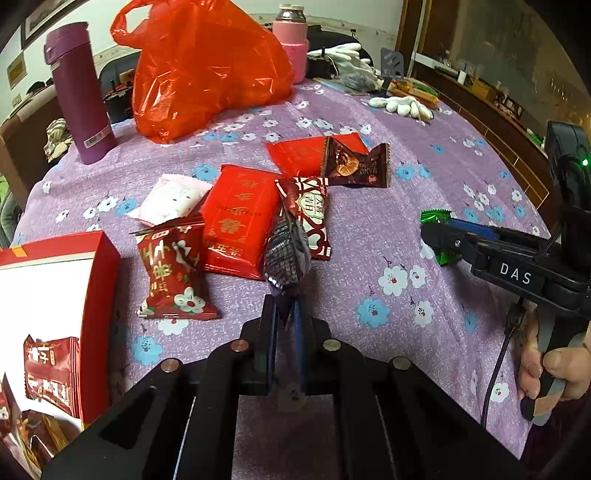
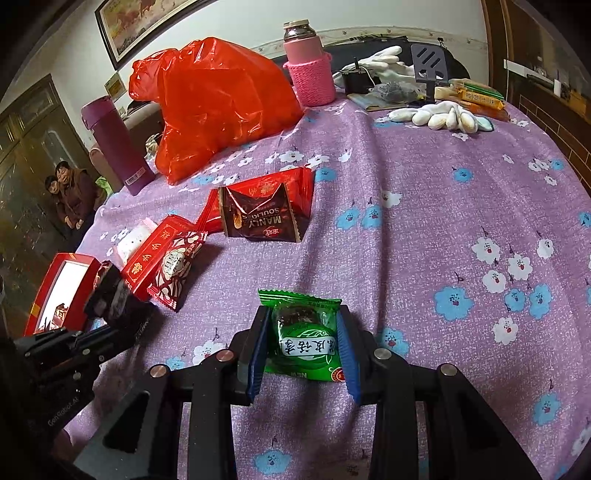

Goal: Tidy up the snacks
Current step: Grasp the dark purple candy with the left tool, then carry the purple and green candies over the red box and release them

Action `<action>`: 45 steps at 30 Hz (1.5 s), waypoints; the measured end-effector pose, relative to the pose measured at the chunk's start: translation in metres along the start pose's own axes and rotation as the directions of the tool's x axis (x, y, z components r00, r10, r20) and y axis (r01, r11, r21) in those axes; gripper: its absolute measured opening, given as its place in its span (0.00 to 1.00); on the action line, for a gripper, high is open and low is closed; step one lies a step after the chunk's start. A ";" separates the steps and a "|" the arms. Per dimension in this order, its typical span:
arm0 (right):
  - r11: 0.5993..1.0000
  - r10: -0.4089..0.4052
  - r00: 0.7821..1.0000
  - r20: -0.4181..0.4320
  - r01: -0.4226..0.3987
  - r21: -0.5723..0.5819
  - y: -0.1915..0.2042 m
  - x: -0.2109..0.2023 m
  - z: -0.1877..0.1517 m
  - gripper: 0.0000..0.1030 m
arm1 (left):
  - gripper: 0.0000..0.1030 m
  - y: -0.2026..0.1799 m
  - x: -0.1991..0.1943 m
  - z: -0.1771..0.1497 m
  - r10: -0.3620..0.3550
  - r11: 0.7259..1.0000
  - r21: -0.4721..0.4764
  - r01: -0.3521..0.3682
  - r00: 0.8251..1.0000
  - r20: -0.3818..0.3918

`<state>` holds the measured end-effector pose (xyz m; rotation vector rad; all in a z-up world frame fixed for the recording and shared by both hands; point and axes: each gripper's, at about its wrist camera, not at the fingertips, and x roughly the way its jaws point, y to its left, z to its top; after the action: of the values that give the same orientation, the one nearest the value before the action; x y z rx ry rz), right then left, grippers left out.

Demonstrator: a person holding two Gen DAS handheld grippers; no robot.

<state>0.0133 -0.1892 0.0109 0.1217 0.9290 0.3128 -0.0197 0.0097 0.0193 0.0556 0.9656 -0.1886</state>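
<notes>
On a table under a purple cloth printed with blue and white flowers, against a pale wall hung with a framed picture: one red plastic bag, slumped; one purple flask and one pink flask in a knitted sleeve, both upright; white gloves at the far edge. Red snack box, cut off by the left wrist view's edge, contents only partly legible. Loose packets in the middle: two flat red ones, a brown chocolate packet, a red flowered one, a pale pink one half hidden. Left gripper: fingers clamped together on the tail of a dark packet, held upright off the cloth. Right gripper: blue pads pressed against both sides of a green packet.
</notes>
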 end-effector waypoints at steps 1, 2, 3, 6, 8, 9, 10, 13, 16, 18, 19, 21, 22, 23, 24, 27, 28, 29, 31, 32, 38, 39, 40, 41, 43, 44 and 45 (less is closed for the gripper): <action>1.000 -0.001 1.000 0.000 0.001 -0.001 0.000 0.000 0.000 0.35 | 0.06 0.000 0.000 0.000 0.005 1.000 0.002 -0.005 1.000 0.004; 1.000 -0.001 1.000 0.000 0.001 -0.001 0.000 0.000 0.000 0.35 | 0.07 0.000 0.000 0.001 0.010 1.000 0.001 -0.010 1.000 0.009; 1.000 0.000 1.000 0.000 0.000 0.000 0.000 0.000 0.000 0.35 | 0.07 0.000 0.000 0.002 0.012 1.000 -0.002 -0.012 1.000 0.008; 1.000 -0.003 1.000 0.000 0.003 -0.003 0.000 0.000 0.000 0.35 | 0.12 0.002 0.003 0.008 0.028 1.000 -0.014 -0.028 1.000 0.006; 1.000 -0.005 1.000 0.000 0.005 -0.005 0.001 0.000 0.000 0.35 | 0.14 0.003 0.005 0.011 0.037 0.999 -0.019 -0.037 0.999 0.009; 1.000 -0.005 1.000 0.000 0.005 -0.004 0.001 0.000 0.000 0.35 | 0.14 0.003 0.005 0.013 0.036 0.999 -0.019 -0.036 0.999 0.014; 1.000 -0.004 1.000 0.000 0.004 -0.004 0.001 0.000 0.000 0.35 | 0.14 0.003 0.005 0.014 0.035 0.999 -0.017 -0.034 0.999 0.021; 1.000 -0.006 1.000 0.000 0.006 -0.006 0.001 0.000 0.000 0.35 | 0.14 0.003 0.004 0.014 0.032 0.999 -0.017 -0.031 0.998 0.045; 1.000 -0.006 1.000 0.000 0.006 -0.006 0.001 0.000 0.000 0.35 | 0.13 0.001 0.008 0.013 0.030 1.000 -0.010 -0.029 0.999 0.040; 1.000 -0.006 1.000 -0.001 0.006 -0.006 0.001 0.000 0.000 0.35 | 0.10 0.001 0.009 0.012 0.041 0.999 -0.008 -0.040 0.998 0.046; 1.000 -0.006 1.000 0.000 0.006 -0.006 0.001 0.000 0.000 0.35 | 0.10 0.001 0.008 0.012 0.042 0.999 -0.009 -0.042 0.998 0.049; 1.000 -0.005 1.000 0.000 0.005 -0.004 0.000 0.000 0.000 0.35 | 0.08 0.001 0.008 0.012 0.036 0.999 -0.013 -0.035 0.998 0.055; 1.000 -0.003 1.000 0.001 0.003 -0.002 0.000 0.000 0.000 0.35 | 0.07 0.002 0.007 0.013 0.035 0.999 -0.017 -0.034 0.998 0.059; 1.000 -0.002 1.000 0.002 0.002 -0.001 0.000 0.000 0.000 0.35 | 0.07 0.003 0.007 0.013 0.035 0.999 -0.022 -0.033 0.998 0.061; 1.000 -0.001 1.000 0.004 0.001 -0.001 0.000 0.000 0.000 0.35 | 0.07 0.002 0.007 0.013 0.033 0.999 -0.025 -0.032 0.998 0.061; 1.000 0.017 1.000 0.011 -0.017 0.008 -0.001 0.000 -0.001 0.35 | 0.07 0.000 0.002 0.012 0.025 0.999 -0.030 -0.022 0.997 0.073; 1.000 0.026 1.000 0.012 -0.026 0.009 -0.001 0.000 -0.001 0.35 | 0.07 -0.001 0.000 0.012 0.021 0.999 -0.033 -0.019 0.997 0.077; 0.999 0.033 0.999 0.014 -0.033 0.011 -0.001 0.000 -0.001 0.35 | 0.07 -0.001 -0.002 0.011 0.017 0.999 -0.036 -0.014 0.997 0.082; 0.999 0.048 0.999 0.016 -0.048 0.016 -0.002 0.000 -0.001 0.35 | 0.07 -0.004 -0.007 0.010 0.010 0.999 -0.032 -0.007 0.996 0.093; 0.998 0.053 0.998 0.018 -0.053 0.020 -0.002 0.000 -0.001 0.35 | 0.07 -0.005 -0.010 0.008 0.009 1.000 -0.030 -0.006 0.995 0.098; 0.996 0.082 0.996 0.028 -0.083 0.039 -0.006 0.000 -0.001 0.35 | 0.07 -0.005 -0.023 0.001 -0.013 0.999 -0.045 0.018 0.994 0.108; 0.995 0.089 0.996 0.030 -0.090 0.043 -0.007 0.000 -0.001 0.35 | 0.07 -0.004 -0.028 -0.002 -0.016 0.999 -0.048 0.022 0.993 0.115; 0.994 0.095 0.995 0.032 -0.096 0.047 -0.007 0.000 -0.001 0.35 | 0.07 -0.003 -0.032 -0.003 -0.016 0.998 -0.051 0.023 0.993 0.121; 0.994 0.097 0.995 0.035 -0.099 0.050 -0.007 -0.001 -0.001 0.35 | 0.07 -0.001 -0.036 -0.005 -0.017 0.998 -0.054 0.024 0.992 0.127; 0.993 0.099 0.994 0.047 -0.101 0.053 -0.008 -0.001 0.000 0.35 | 0.07 0.003 -0.046 -0.008 -0.016 0.998 -0.064 0.026 0.989 0.145; 0.993 0.104 0.993 0.057 -0.107 0.053 -0.008 -0.003 0.000 0.35 | 0.07 0.005 -0.050 -0.009 -0.018 0.997 -0.070 0.029 0.988 0.154; 0.993 0.107 0.992 0.070 -0.111 0.049 -0.007 -0.005 0.000 0.35 | 0.07 0.007 -0.055 -0.010 -0.020 0.997 -0.074 0.033 0.987 0.162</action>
<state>0.0123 -0.1977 0.0127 0.2313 0.8663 0.3833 -0.0575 0.0251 0.0588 -0.0422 0.8121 -0.1780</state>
